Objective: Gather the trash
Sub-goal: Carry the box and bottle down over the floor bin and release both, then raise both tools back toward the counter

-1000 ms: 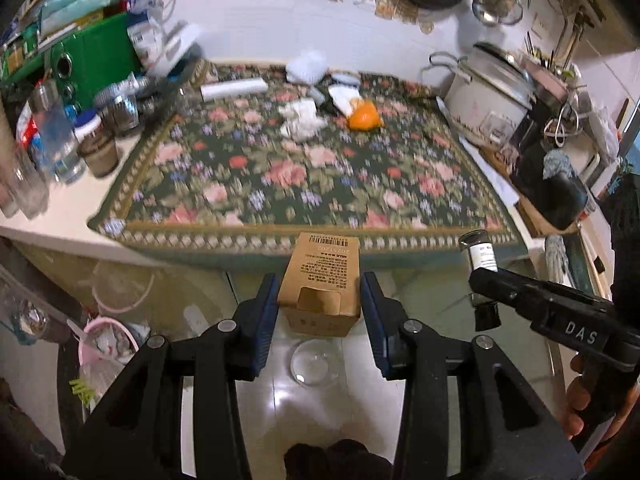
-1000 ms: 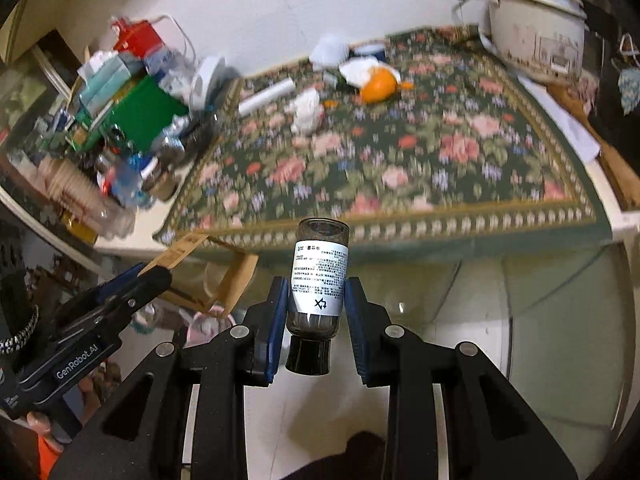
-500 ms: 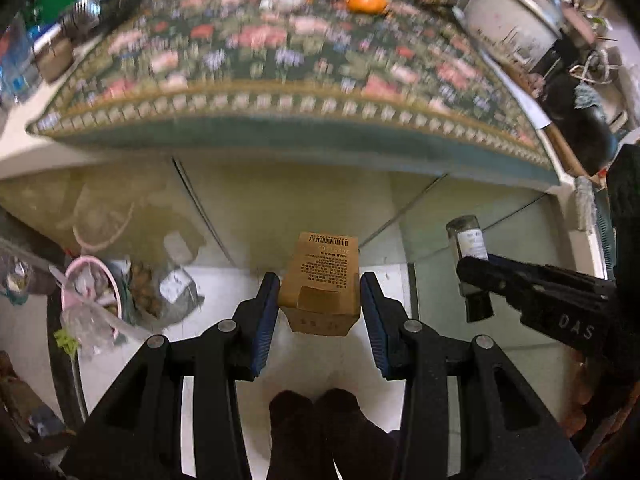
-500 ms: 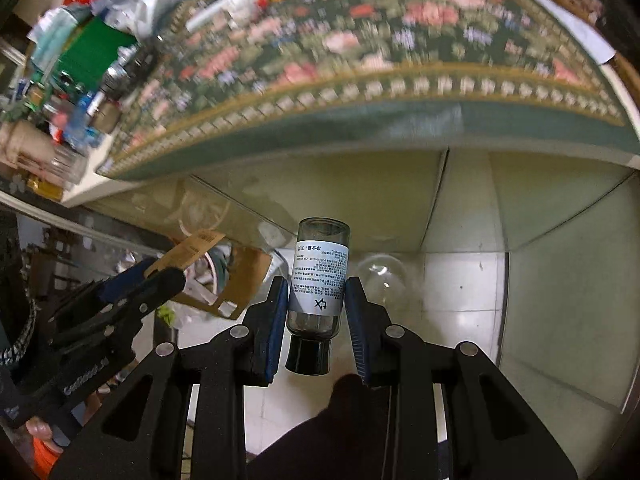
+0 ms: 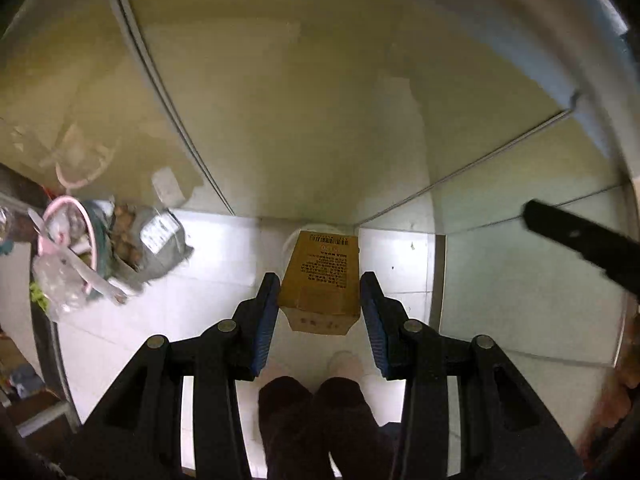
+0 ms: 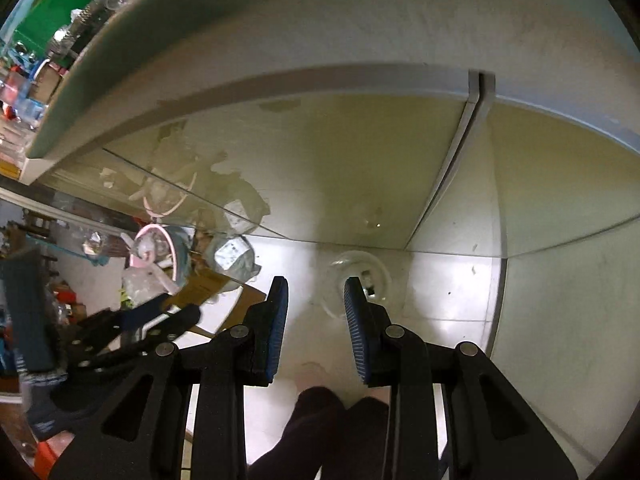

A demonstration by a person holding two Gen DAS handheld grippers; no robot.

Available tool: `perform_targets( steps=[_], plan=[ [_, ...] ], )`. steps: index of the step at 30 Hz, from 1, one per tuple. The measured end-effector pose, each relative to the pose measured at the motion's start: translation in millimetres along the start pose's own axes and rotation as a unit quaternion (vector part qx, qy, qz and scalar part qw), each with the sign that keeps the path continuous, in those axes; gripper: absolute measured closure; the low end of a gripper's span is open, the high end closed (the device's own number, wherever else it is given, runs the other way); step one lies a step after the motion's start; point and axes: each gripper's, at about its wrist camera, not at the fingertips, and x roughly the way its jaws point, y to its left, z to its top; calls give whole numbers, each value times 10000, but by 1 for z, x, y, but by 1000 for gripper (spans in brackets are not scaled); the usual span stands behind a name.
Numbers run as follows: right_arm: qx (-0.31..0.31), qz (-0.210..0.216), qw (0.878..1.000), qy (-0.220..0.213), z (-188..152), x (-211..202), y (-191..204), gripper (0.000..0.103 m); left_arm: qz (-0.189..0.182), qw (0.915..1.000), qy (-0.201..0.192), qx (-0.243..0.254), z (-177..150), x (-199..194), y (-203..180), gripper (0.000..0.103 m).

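Observation:
My left gripper [image 5: 319, 280] is shut on a brown cardboard box [image 5: 324, 264] with printed text, pointing down at the white floor. Partly hidden behind the box is a round clear vessel [image 5: 290, 242] on the floor. In the right wrist view my right gripper [image 6: 316, 284] stands open with nothing between its blue pads [image 6: 278, 312], just above the same clear vessel [image 6: 340, 268]. A small dark thing shows inside it by the right finger; I cannot tell what it is. The left gripper [image 6: 160, 316] and its box [image 6: 204, 286] appear at the lower left.
A pink-rimmed bin [image 5: 72, 248] stuffed with bags stands on the floor at the left, a grey bag [image 5: 160, 240] beside it. Glossy cabinet doors [image 5: 300, 100] rise just ahead under the counter edge [image 6: 120, 60]. A person's dark legs [image 5: 320, 420] are below the grippers.
Both grippers sank from table height down toward the floor and tilted downward. The labelled bottle that sat in the right gripper is gone from between its fingers. The left still holds the box.

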Motion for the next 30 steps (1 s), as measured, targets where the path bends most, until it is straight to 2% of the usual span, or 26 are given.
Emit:
perform_targets(
  steps=[4,7,13,15,18,20,25,30],
  plan=[
    [64,42,10000,7,-1,-1,-14,76,-154,9996,184,-143,3,38,-8,62],
    [154,76,9999,11,-1,-4,-19,71,-202,9994,271,-86,6,59,-17,62],
    [88,-101,9999,-84,-4,-17,-23,66,19,9980,604,180,15,85,-36,62],
    [35,-115,9998,-132,-2,-24,-22,66,-20,9980,580,240,16,80,-38,61],
    [-25,-81,9996,-268,1,-37,-18,65,-117,9987,403,279,17,68,-42,45],
    [-56,-66,9992,-383,1,-45,-12,60,-129,9990,295,325,18,61,-44,45],
    [-143,-117,9979,-615,4,-68,-6,59,103,9992,143,370,19,35,-42,45],
    [-171,-116,9962,-843,7,-99,3,59,190,9982,-335,451,18,-37,-42,45]
  ],
)
